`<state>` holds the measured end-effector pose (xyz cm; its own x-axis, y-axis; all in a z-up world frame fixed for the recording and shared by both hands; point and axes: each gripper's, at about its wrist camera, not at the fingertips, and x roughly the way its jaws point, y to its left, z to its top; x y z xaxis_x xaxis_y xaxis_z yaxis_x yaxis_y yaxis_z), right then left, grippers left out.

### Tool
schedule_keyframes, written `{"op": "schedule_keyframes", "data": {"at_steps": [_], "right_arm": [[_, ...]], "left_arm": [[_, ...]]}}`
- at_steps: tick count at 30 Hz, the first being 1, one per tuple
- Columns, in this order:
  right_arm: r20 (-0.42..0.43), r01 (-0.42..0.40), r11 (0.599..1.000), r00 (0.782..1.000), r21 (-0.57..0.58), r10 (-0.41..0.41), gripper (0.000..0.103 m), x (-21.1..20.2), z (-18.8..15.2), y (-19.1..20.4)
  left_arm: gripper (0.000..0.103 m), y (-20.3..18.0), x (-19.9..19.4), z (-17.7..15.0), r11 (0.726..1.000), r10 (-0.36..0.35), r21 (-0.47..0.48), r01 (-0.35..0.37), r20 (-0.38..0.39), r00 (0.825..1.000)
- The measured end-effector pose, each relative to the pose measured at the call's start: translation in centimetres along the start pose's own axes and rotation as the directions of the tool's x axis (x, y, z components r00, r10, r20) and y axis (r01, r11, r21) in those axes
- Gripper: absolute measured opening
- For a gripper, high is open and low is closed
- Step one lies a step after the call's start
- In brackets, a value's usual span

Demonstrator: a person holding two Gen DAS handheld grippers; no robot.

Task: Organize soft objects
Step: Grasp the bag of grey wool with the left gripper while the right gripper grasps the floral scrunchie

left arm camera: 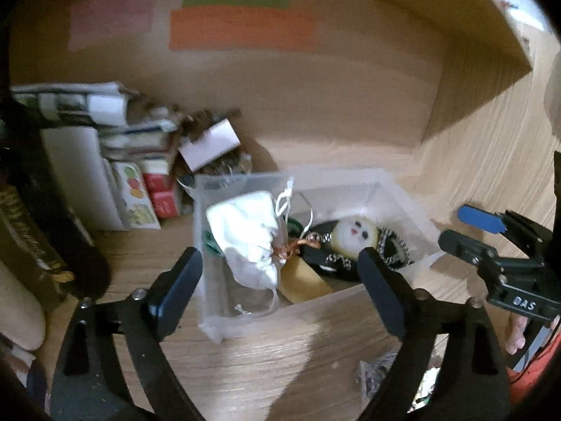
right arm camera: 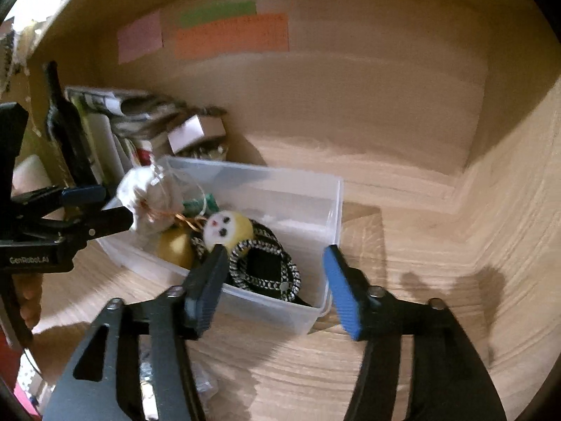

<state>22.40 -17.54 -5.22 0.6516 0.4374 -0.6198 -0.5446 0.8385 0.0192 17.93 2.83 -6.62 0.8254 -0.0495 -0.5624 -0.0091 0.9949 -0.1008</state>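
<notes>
A clear plastic bin stands on the wooden shelf. It holds a white drawstring pouch, a yellow plush with a white face, a black-and-white corded item and a green item. My left gripper is open just before the bin, its jaws on either side of the pouch; it also shows in the right wrist view. My right gripper is open at the bin's right front corner; it also shows in the left wrist view.
Stacked books, papers and small boxes fill the shelf's back left. A dark bottle stands at left. Coloured sticky notes are on the back wall. The shelf's right wall is close.
</notes>
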Motion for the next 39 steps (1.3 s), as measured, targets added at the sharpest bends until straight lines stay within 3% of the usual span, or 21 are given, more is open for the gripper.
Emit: {"op": "schedule_keyframes", "data": {"at_steps": [4, 6, 9, 18, 26, 28, 30, 31, 33, 35, 39], "right_arm": [[0.046, -0.02, 1.0, 0.999, -0.011, 0.021, 0.064, -2.5, -0.3, 0.7], [0.061, -0.022, 1.0, 0.998, -0.015, 0.022, 0.076, -3.2, -0.7, 1.1], [0.074, -0.033, 0.999, 0.997, -0.017, 0.034, 0.078, -4.1, -1.8, 1.7], [-0.031, -0.083, 0.996, 0.996, -0.018, 0.083, 0.078, -3.4, -6.5, 4.1], [-0.133, -0.129, 0.992, 0.983, -0.003, 0.128, 0.077, -2.2, -9.8, 5.3], [-0.147, -0.13, 0.991, 0.981, 0.009, 0.13, 0.068, -2.3, -10.6, 5.1], [-0.169, -0.139, 0.99, 0.975, 0.026, 0.142, 0.049, -2.4, -11.4, 4.8], [-0.175, -0.145, 0.989, 0.973, 0.038, 0.15, 0.044, -2.5, -11.7, 4.6], [-0.184, -0.146, 0.988, 0.971, 0.053, 0.153, 0.019, -2.5, -12.1, 4.3], [-0.183, -0.135, 0.989, 0.972, 0.067, 0.145, 0.012, -2.7, -12.4, 3.9], [-0.119, -0.098, 0.992, 0.987, 0.081, 0.108, 0.011, -4.0, -11.8, 2.9]], "left_arm": [[0.1, -0.3, -2.3, -0.5, 1.0, 0.007, 0.007, -0.008, 0.042, 0.999], [0.101, -0.6, -3.1, -1.2, 1.0, -0.004, 0.009, 0.004, 0.045, 0.999], [0.102, -1.0, -3.5, -2.5, 1.0, -0.021, 0.009, 0.02, 0.026, 0.999], [0.102, -2.8, -1.8, -7.5, 0.999, -0.014, 0.045, 0.019, -0.12, 0.993], [0.102, -3.4, -1.0, -10.8, 0.999, -0.021, 0.04, 0.03, -0.208, 0.978], [0.102, -3.7, -0.8, -11.0, 0.998, -0.003, 0.054, 0.015, -0.218, 0.976], [0.102, -3.8, -0.5, -11.3, 0.998, 0.011, 0.067, 0.004, -0.226, 0.974], [0.102, -3.8, -0.4, -11.3, 0.998, 0.013, 0.07, 0.003, -0.232, 0.973], [0.102, -3.9, -0.1, -11.5, 0.997, 0.024, 0.077, -0.006, -0.242, 0.97], [0.102, -3.9, 0.1, -11.6, 0.997, 0.038, 0.078, -0.019, -0.248, 0.968], [0.102, -3.6, -0.4, -11.3, 0.999, -0.01, 0.038, 0.021, -0.248, 0.969]]}}
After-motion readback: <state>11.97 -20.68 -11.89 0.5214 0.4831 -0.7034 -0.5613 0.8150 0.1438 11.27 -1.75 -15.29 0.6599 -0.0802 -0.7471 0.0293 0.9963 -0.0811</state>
